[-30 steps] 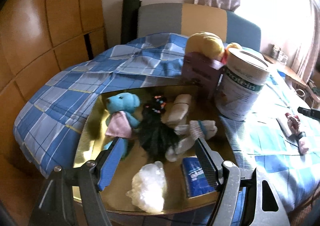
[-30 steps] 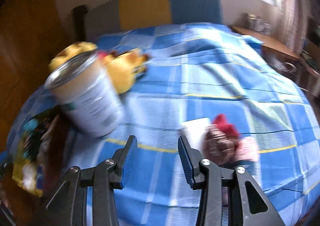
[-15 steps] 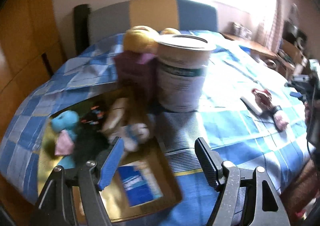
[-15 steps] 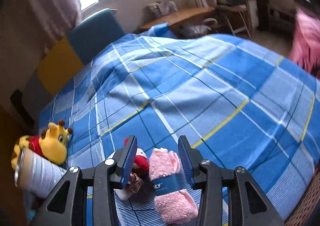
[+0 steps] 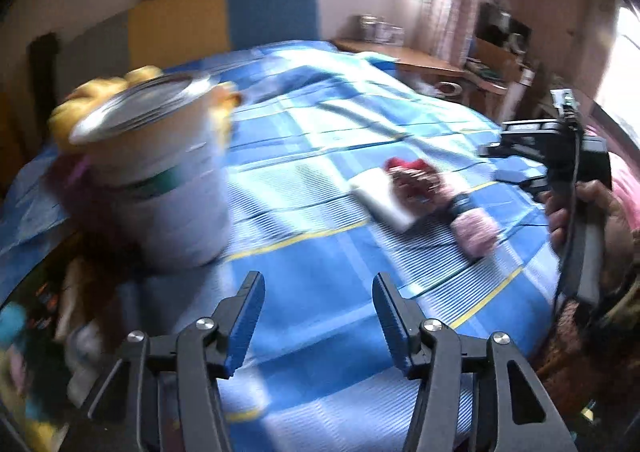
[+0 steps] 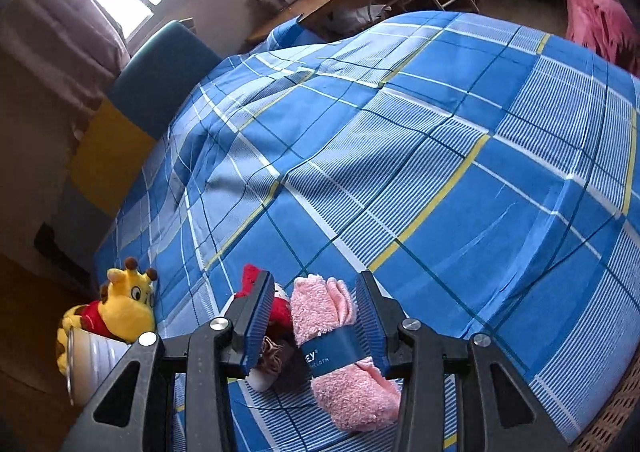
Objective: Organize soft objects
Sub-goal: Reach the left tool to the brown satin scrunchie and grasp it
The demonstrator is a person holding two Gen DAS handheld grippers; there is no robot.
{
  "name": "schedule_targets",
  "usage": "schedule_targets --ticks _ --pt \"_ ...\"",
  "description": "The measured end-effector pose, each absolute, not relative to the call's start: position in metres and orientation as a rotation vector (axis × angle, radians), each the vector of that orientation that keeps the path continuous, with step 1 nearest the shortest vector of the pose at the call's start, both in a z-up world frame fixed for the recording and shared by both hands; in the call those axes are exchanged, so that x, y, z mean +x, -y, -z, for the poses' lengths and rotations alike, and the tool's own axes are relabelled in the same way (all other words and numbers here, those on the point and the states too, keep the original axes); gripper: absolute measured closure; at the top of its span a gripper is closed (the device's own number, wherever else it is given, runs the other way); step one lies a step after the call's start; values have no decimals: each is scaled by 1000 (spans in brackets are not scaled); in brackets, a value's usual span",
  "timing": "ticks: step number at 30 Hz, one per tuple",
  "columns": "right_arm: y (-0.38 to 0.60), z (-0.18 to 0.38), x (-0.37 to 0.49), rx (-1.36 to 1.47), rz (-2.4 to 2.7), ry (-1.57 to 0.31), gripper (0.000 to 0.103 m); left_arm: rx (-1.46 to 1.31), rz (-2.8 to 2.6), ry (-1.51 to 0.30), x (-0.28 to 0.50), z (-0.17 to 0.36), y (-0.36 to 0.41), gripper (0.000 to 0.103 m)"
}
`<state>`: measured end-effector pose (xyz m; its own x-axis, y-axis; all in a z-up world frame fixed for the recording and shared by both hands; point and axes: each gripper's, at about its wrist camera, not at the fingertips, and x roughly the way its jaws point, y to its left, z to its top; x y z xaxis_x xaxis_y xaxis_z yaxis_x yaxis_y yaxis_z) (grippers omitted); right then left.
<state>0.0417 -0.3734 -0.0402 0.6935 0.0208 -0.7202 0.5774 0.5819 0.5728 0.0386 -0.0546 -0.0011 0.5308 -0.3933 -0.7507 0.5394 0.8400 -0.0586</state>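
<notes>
Pink and fluffy, the rolled cloth [image 6: 340, 348] with its dark blue paper band now sits right between the two blue fingers of your right hand-held gripper [image 6: 316, 326]. A second ago that hand-held gripper was looking past the big tin, and the cloth was only a blur off to one side. Now you have swung round and come in close. The fingers are still open, one on each side of the roll, and I cannot tell if they touch it yet, so you are not holding it. The cloth lies on the blue checked bed cover [image 6: 460, 180], touching a small red and brown soft toy [image 6: 276, 316] that rests on a white flat thing. Your left hand-held gripper [image 5: 318, 316] has turned too. A second ago it looked down at the gold tray full of toys; now it hangs wide open over bare bed cover and holds nothing, with the tray pushed off to the far left edge. The big tin [image 5: 160, 176] stands near it, and the yellow giraffe toy [image 6: 120, 308] sits behind the tin. I think the next step is to squeeze the pink roll. Watch the red toy, because your left finger is very close to it and could catch it too.
</notes>
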Motion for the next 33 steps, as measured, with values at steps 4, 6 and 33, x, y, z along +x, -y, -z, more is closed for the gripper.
schedule_targets --ticks 4,6,33 --pt "373 39 42 914 343 -746 60 142 644 -918 65 7 94 46" --pt "373 39 42 921 332 -744 60 121 674 -938 74 8 113 46" --pt "372 44 47 957 266 -751 60 43 685 -978 116 44 152 92"
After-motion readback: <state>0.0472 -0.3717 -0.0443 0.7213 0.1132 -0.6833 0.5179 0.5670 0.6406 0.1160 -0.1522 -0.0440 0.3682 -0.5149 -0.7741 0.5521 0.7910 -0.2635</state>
